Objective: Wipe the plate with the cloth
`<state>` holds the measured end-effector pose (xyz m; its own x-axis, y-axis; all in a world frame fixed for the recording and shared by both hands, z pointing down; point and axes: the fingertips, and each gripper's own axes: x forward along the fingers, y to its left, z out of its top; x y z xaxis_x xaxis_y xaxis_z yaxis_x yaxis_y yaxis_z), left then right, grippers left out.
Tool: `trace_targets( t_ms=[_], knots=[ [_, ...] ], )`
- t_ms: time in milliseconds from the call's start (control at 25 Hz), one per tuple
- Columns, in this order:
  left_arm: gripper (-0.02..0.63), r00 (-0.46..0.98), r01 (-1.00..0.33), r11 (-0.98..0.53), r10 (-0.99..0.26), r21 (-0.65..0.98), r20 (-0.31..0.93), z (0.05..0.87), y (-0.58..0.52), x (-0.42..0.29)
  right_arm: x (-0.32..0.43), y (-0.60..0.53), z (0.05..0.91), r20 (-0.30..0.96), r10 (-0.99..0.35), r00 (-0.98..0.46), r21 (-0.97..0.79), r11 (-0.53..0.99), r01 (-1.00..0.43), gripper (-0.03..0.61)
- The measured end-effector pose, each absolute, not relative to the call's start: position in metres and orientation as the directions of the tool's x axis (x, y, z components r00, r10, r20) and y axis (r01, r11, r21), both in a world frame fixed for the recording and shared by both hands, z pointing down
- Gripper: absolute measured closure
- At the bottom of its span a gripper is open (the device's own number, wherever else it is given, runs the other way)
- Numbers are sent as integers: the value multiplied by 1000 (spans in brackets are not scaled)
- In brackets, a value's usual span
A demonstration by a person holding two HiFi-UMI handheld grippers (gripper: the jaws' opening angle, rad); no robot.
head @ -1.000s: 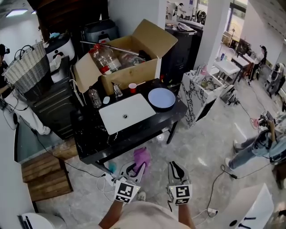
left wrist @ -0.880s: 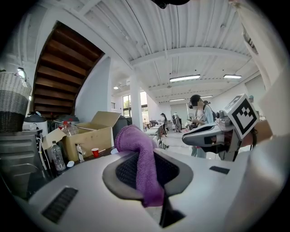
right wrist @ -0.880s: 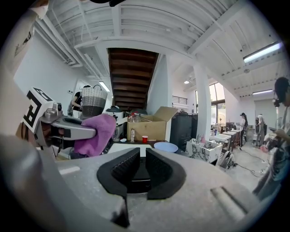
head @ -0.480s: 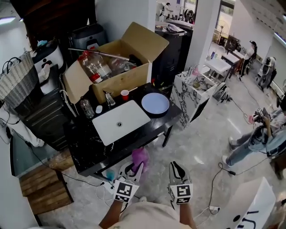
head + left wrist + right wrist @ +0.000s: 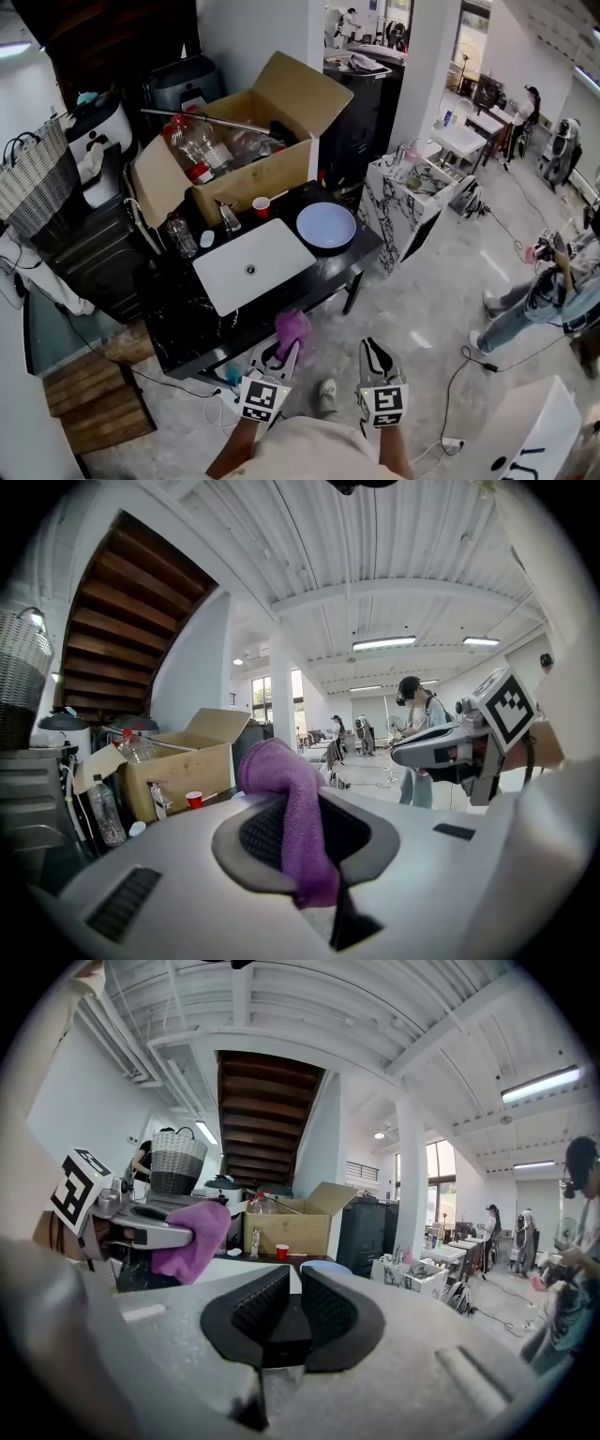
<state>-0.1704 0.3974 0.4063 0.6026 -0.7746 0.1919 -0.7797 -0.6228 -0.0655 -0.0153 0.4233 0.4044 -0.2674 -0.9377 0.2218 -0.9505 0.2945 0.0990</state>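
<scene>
A purple cloth (image 5: 286,808) stands out against the black jaws of the white left gripper (image 5: 286,354); black-and-white square markers pattern it and the right gripper (image 5: 373,354). On the far side, a plate (image 5: 326,225), seemingly pale blue, joins a black table (image 5: 178,300), white basin (image 5: 272,248), red cup (image 5: 262,205) and brown cardboard box (image 5: 253,183).

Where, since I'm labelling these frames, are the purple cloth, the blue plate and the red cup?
purple cloth (image 5: 292,817), left gripper view, its hanging middle fold.
blue plate (image 5: 326,226), head view, centre of its face.
red cup (image 5: 262,206), head view, its open top.
</scene>
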Motion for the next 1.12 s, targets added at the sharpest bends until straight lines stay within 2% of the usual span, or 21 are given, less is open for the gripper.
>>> trace_targets(
  t_ms=[640, 1120],
  knots=[
    [555, 590, -786, -616, -776, -62, 224, 415, 320, -131, 3, 332, 421, 252, -905, -343, 60, 369, -928, 541],
    [555, 566, -799, -590, -803, -115, 187, 408, 255, -94, 38, 260, 417, 208, -899, -385, 54, 404, -913, 541]
  ],
)
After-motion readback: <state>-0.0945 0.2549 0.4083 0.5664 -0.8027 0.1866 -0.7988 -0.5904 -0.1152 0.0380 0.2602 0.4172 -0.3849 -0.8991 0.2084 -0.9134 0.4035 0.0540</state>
